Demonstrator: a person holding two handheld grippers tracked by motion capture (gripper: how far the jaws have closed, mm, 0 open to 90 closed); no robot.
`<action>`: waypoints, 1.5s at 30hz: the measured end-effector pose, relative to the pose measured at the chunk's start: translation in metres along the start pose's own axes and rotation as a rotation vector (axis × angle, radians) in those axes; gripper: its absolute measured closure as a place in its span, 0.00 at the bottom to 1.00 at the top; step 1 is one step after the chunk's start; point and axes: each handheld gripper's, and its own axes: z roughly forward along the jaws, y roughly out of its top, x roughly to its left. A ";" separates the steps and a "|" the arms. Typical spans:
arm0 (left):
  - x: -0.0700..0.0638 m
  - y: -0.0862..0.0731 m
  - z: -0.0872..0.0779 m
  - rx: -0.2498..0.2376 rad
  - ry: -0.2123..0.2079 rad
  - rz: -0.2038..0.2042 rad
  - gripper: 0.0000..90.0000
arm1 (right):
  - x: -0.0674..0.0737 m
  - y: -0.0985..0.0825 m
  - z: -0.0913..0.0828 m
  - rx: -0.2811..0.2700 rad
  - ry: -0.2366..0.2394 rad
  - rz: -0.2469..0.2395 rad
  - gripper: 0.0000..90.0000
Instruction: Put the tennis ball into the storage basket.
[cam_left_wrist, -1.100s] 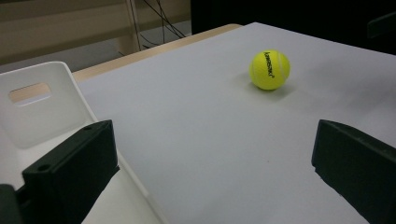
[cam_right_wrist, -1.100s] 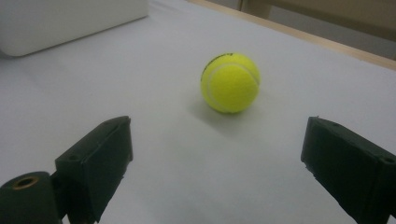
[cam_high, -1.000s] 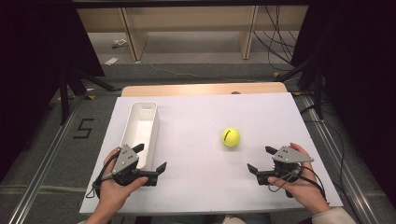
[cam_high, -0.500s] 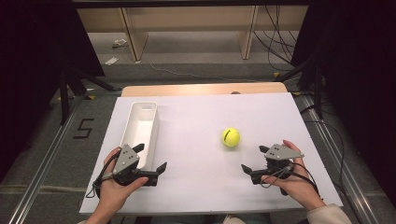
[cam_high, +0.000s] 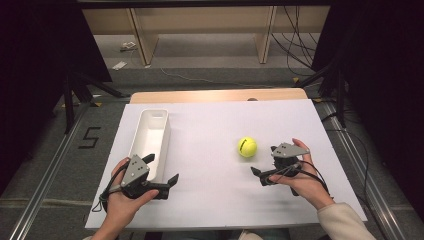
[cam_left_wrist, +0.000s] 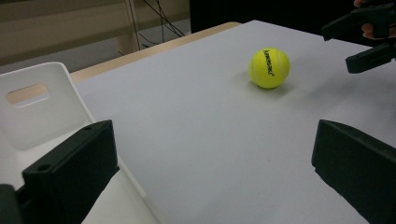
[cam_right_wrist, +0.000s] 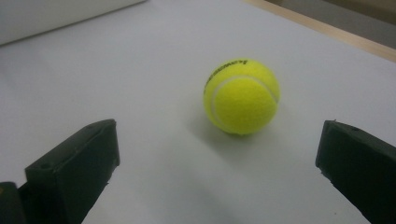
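Note:
A yellow tennis ball (cam_high: 247, 147) rests on the white tabletop, right of centre. Just to its right, my right gripper (cam_high: 263, 160) points at it, open. Its jaws have just been opening and hold nothing. In the right gripper view the ball (cam_right_wrist: 241, 95) lies a short way ahead of the right gripper (cam_right_wrist: 217, 144), slightly right of centre. My left gripper (cam_high: 162, 170) stands open and empty near the front edge, beside the near end of a long white bin (cam_high: 150, 137). The left gripper view has the ball (cam_left_wrist: 269, 68) far off and the bin (cam_left_wrist: 37, 102) close on the left.
The white sheet (cam_high: 210, 200) covers the table, with a wooden strip (cam_high: 215, 95) along its far edge. The bin looks empty. Beyond the table are shelf legs and cables on the floor, and a "5" mark (cam_high: 90, 137) at the left.
The right gripper has slid left and a little farther up the table toward the ball, and its jaws stand wider. The left gripper, ball and bin have stayed put.

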 end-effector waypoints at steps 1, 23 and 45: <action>0.000 0.000 0.000 -0.001 0.001 0.003 0.00 | 0.000 0.001 0.003 0.008 0.001 0.008 0.01; -0.001 -0.001 -0.003 -0.009 0.008 -0.001 0.00 | -0.015 0.020 0.062 0.069 -0.021 0.028 0.02; -0.001 0.000 -0.005 -0.013 0.011 0.001 0.00 | -0.022 0.023 0.088 0.109 -0.035 0.047 0.05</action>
